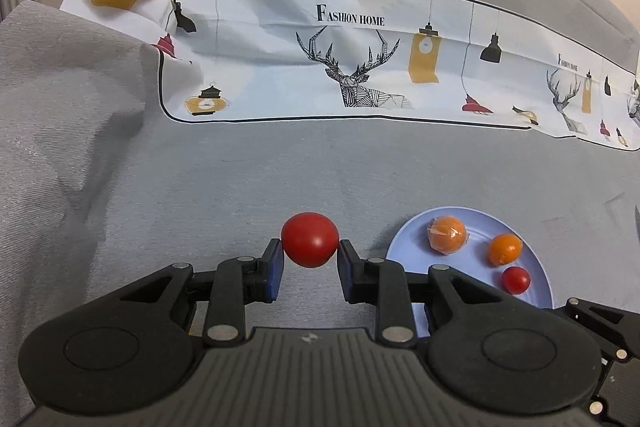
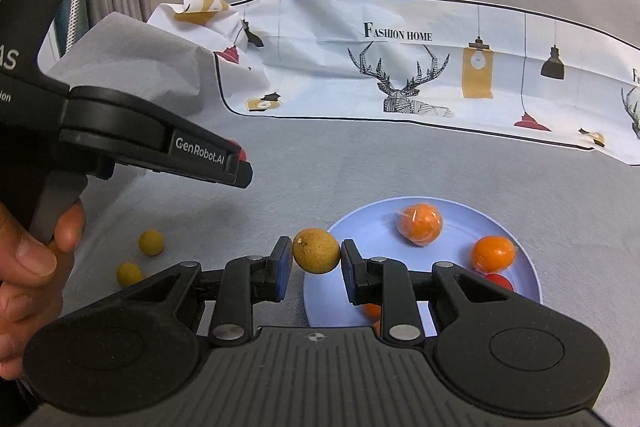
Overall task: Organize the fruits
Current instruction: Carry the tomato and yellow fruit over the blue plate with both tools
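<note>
My left gripper (image 1: pixel 310 247) is shut on a red tomato (image 1: pixel 310 245), held just above the grey cloth, left of a light blue plate (image 1: pixel 480 223). On the plate lie a wrapped orange (image 1: pixel 447 235), a second orange (image 1: pixel 505 249) and a small red tomato (image 1: pixel 516 279). My right gripper (image 2: pixel 316 253) is shut on a round yellow-brown fruit (image 2: pixel 316 251) over the plate's (image 2: pixel 360 231) left rim. In the right wrist view the left gripper (image 2: pixel 242 165) shows side-on at the left, with a bit of red tomato (image 2: pixel 239 151) behind its tip.
Two small yellow-brown fruits (image 2: pixel 151 243) (image 2: pixel 129 274) lie on the grey cloth (image 2: pixel 280 155) left of the plate. A white printed cloth with deer (image 1: pixel 360 79) spreads across the back. A hand (image 2: pixel 32 259) grips the left gripper's handle.
</note>
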